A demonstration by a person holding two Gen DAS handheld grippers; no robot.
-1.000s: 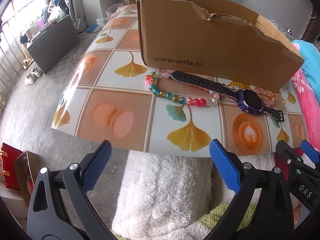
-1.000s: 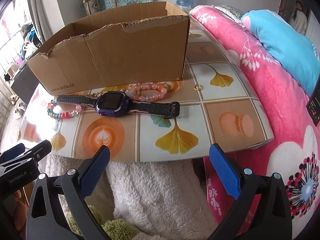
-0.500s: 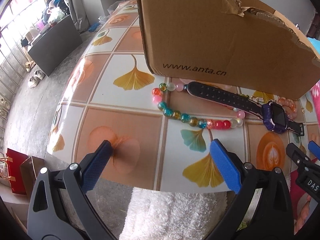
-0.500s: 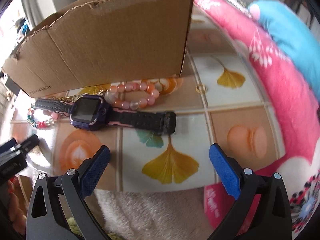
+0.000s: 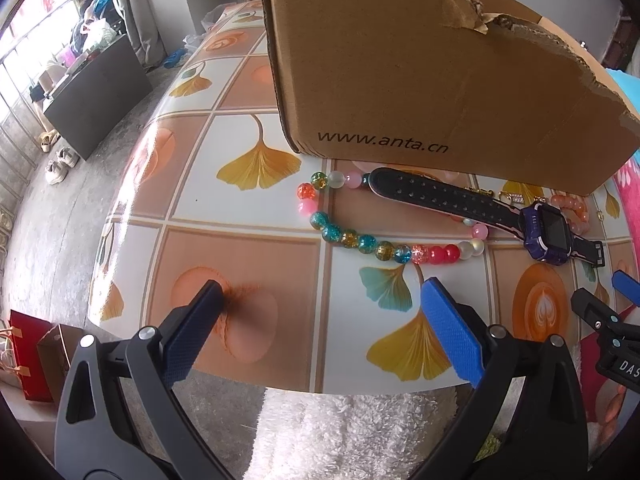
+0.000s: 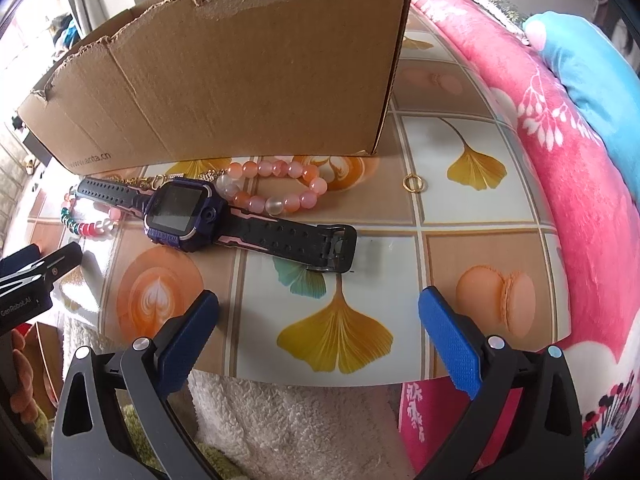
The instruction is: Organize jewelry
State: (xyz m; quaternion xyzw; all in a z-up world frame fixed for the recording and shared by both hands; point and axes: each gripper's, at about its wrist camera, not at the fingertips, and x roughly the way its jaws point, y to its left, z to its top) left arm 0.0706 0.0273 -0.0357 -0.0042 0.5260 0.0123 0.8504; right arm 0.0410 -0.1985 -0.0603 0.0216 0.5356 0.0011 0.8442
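On the patterned table a multicoloured bead bracelet (image 5: 376,240) lies in front of a brown cardboard box (image 5: 420,64). A purple smartwatch (image 6: 188,212) with a black strap lies across it. Behind the watch sits a peach bead bracelet (image 6: 280,188), a thin gold chain (image 6: 140,180) and, to the right, a small gold ring (image 6: 413,182). My left gripper (image 5: 320,316) is open, hovering over the table's near edge just short of the coloured beads. My right gripper (image 6: 320,320) is open too, low over the near edge in front of the watch's buckle end. Nothing is held.
The box (image 6: 240,68) stands tall right behind the jewelry. A pink blanket (image 6: 560,168) and blue pillow (image 6: 580,60) border the table on the right. White fluffy fabric (image 5: 352,432) lies below the table edge. Floor, shoes and a dark cabinet (image 5: 96,92) lie to the left.
Both grippers have moved forward and closer to the table; the jewelry and box now look larger. Both stay open, and nothing on the table has shifted.
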